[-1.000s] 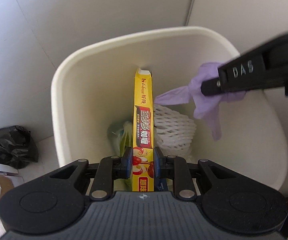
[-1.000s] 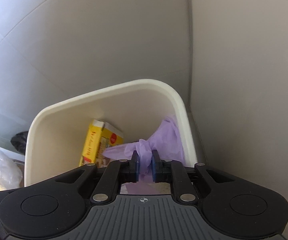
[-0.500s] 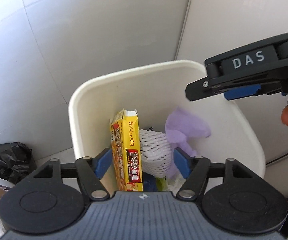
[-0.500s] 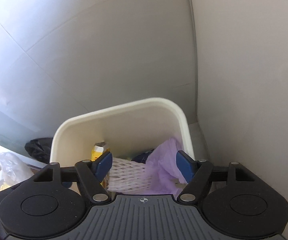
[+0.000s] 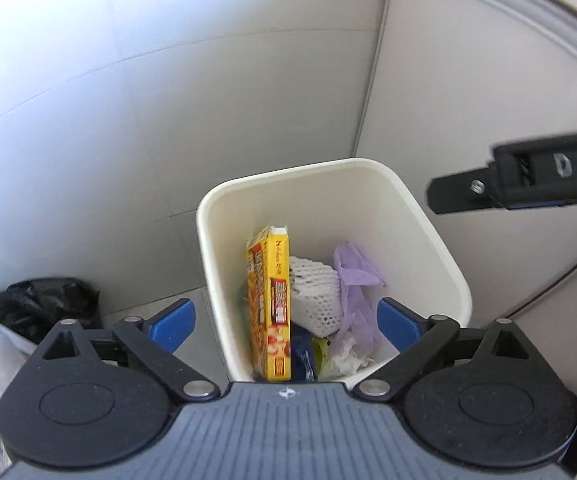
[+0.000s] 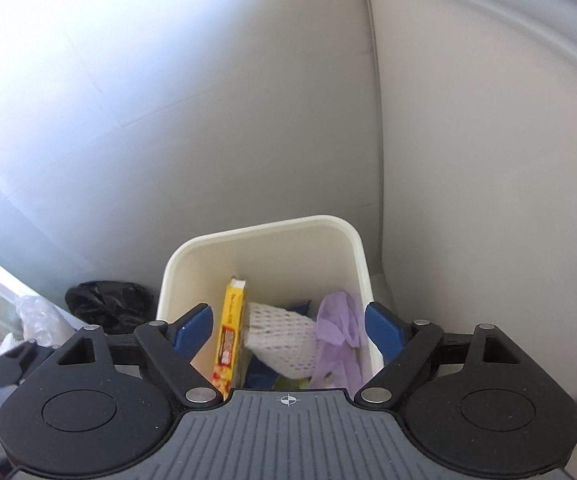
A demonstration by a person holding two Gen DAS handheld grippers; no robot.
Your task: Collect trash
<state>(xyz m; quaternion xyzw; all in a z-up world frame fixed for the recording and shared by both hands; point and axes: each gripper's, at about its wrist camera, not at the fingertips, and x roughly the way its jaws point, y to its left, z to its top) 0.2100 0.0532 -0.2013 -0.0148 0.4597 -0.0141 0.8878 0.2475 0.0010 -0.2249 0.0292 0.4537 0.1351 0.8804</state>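
Note:
A cream trash bin (image 5: 436, 240) (image 6: 362, 256) stands in a wall corner. Inside it a yellow food box (image 5: 270, 304) (image 6: 230, 340) stands on end, beside a white foam net (image 5: 314, 294) (image 6: 282, 340) and a purple glove (image 5: 354, 280) (image 6: 338, 332). My left gripper (image 5: 286, 326) is open and empty, held above the bin. My right gripper (image 6: 288, 330) is open and empty, also above the bin; its side shows at the right of the left wrist view (image 5: 520, 184).
A black plastic bag (image 5: 44, 304) (image 6: 106, 304) lies on the floor left of the bin. A clear plastic bag (image 6: 34, 316) sits further left. Grey tiled walls (image 5: 168, 100) close in behind and to the right of the bin.
Both grippers let go: the yellow box and the purple glove dropped into the bin. Both grippers then opened wider and drew up and back from the bin.

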